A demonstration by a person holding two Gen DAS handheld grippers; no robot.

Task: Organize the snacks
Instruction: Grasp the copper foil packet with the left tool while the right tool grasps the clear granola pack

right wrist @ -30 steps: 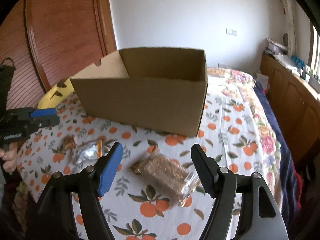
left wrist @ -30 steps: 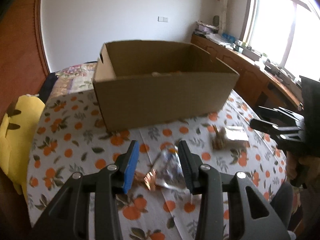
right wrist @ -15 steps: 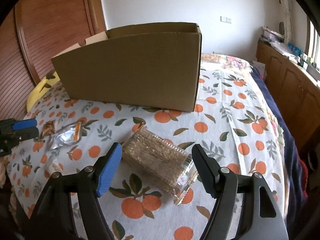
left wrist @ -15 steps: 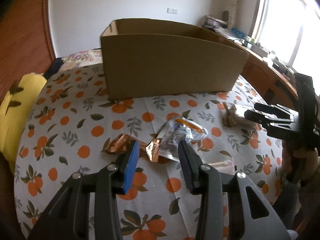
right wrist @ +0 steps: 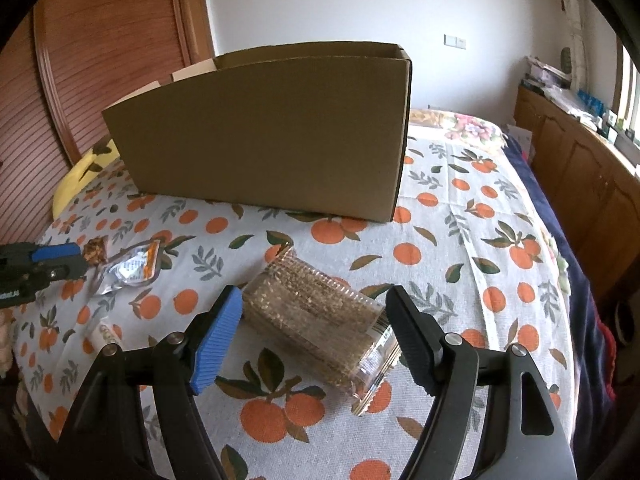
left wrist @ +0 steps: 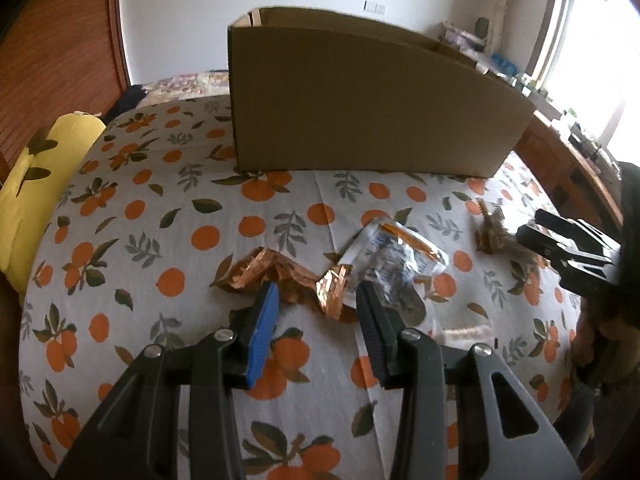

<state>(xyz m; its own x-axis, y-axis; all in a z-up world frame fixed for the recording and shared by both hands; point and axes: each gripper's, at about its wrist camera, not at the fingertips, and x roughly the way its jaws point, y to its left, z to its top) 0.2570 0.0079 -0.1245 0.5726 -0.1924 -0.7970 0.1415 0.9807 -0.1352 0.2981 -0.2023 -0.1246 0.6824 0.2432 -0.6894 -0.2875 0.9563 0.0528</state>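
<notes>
2 hand-held grippers were at the pick-up step of tidying the snacks, each lowered over its own packet on the orange-print cloth of the bench point(right wrist: 460, 216). The left hand-held gripper point(left wrist: 316, 300) stood at a narrow gap with nothing pressed between its pads; its fingertips straddled the crumpled copper foil wrapper point(left wrist: 288, 274), and the clear silver pouch point(left wrist: 394, 258) lay just beside the right-hand finger. The right hand-held gripper point(right wrist: 314, 306) was set wide, its jaws opening slightly, on either side of the long clear pack of brown crackers point(right wrist: 320, 324), which lay flat and ungripped. Behind both stood the open cardboard box point(right wrist: 264, 132), seemingly where the snacks belonged; its inside was hidden from both views.

By my reading, the next move called for each pair of fingers to settle lower and close: gently on the foil, which should crush easily, and squarely across the cracker pack's narrow width so it would not swing. Then would come a lift high enough to clear the box's tall near wall.
</notes>
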